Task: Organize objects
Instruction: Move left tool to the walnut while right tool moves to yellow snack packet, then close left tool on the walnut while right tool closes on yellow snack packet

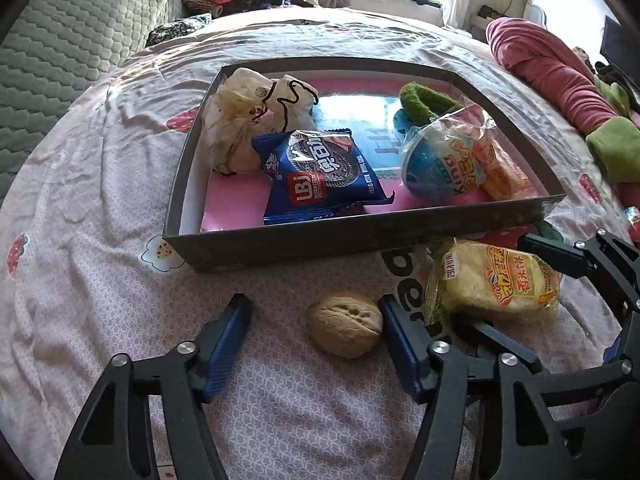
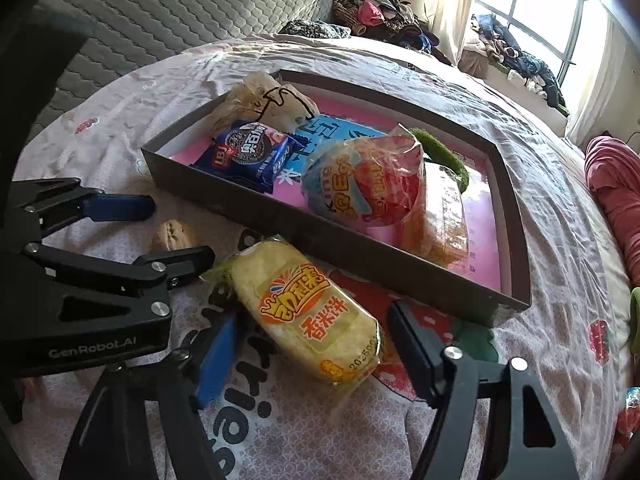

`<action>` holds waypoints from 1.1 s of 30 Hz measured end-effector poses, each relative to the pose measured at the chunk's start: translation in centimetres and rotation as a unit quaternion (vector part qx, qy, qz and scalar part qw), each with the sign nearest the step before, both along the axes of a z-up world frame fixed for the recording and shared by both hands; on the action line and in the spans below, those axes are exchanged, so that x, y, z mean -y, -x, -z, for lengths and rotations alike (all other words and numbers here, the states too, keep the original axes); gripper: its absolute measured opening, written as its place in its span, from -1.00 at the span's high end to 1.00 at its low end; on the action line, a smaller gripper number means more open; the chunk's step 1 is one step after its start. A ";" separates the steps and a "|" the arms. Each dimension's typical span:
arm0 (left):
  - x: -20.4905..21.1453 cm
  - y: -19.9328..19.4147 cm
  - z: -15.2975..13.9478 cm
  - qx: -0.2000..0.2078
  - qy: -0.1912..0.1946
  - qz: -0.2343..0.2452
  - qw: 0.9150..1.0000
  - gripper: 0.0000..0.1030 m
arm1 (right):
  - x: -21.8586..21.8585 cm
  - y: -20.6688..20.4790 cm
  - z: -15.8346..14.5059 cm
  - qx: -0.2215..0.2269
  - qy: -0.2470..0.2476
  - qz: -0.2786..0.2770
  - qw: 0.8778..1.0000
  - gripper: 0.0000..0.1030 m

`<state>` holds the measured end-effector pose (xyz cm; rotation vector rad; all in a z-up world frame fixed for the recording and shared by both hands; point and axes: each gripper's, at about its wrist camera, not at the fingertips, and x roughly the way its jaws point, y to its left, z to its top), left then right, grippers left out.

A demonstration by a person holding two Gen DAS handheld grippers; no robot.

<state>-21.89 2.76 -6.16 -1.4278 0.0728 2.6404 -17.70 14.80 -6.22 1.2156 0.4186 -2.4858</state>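
A walnut [image 1: 344,324] lies on the pink bedsheet between the fingers of my left gripper [image 1: 312,308]. The right pad is at the walnut and a gap shows on the left, so this gripper is open. In the right wrist view the walnut [image 2: 172,234] sits inside the left gripper [image 2: 178,229]. A yellow rice cracker packet [image 2: 312,312] lies flat before the dark shallow box [image 2: 320,236]. My right gripper [image 2: 312,316] is shut on it, pads at both long sides. The left wrist view shows the packet [image 1: 500,276] and the right gripper [image 1: 500,284] too.
The box [image 1: 360,236] holds a blue cookie packet [image 1: 324,176], a cream drawstring pouch [image 1: 256,120], a wrapped blue egg toy [image 1: 440,160], a green fuzzy band [image 1: 424,100] and another cracker packet [image 1: 500,172]. A red garment [image 1: 552,76] lies at the right, and a grey quilted headboard [image 1: 60,48] stands at the left.
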 end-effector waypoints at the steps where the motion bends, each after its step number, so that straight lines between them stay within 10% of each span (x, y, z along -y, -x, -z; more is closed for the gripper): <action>1: 0.1 0.0 0.0 0.000 -0.001 0.000 1.000 -0.21 | 0.1 0.0 0.0 0.001 0.000 -0.002 1.000 -0.33; 7: 0.6 0.1 -0.1 0.002 -0.013 -0.005 1.000 0.27 | 0.2 0.0 0.0 0.001 0.003 -0.008 1.000 -0.18; 33: 1.4 -1.5 -1.8 -0.007 -0.012 -0.004 1.000 0.28 | -0.6 -1.7 -1.8 -0.002 0.039 -0.004 0.999 0.07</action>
